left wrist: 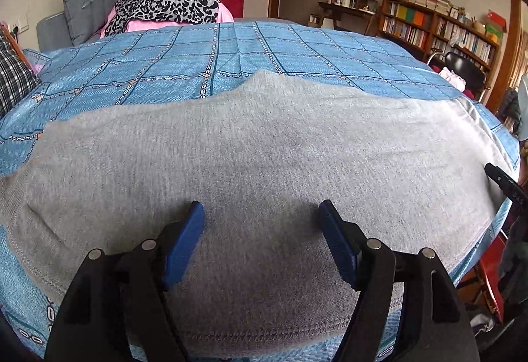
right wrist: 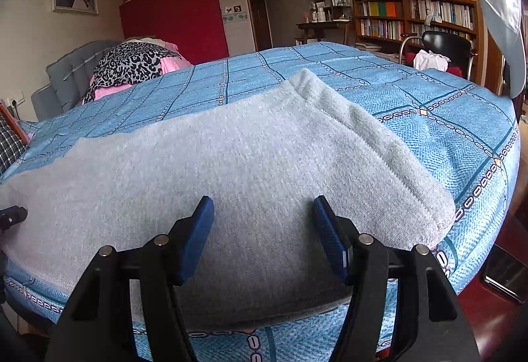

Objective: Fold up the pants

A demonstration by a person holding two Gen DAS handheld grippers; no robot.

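My left gripper (left wrist: 260, 230) hovers low over the near edge of the bed, its blue fingers (left wrist: 184, 246) spread wide apart with nothing between them. My right gripper (right wrist: 264, 226) hangs the same way further along that edge, fingers (right wrist: 330, 236) apart and empty, and its black tip shows at the right side of the left view.

Under both lie the grey pants (left wrist: 257, 163), spread along the near edge of the bed. They look already doubled leg on leg, I judge. A stitched hem runs close to the near edge below my left fingers. On my right the thick band end (right wrist: 373, 144) lies towards the near right corner, with its far tip pointing in towards the middle of the bed. The cloth rests mostly flat, with a hump along its far edge.

I take this as the pause before the next fold. It calls for lowering each gripper onto an end of the cloth, pinching through all layers, and carrying one end over the other.

Beyond the pants the blue checked bedspread (left wrist: 297, 58) stretches away. At the far left corner sits a leopard-print blanket (left wrist: 165, 5); past the far right side stands a bookshelf (right wrist: 415, 15).
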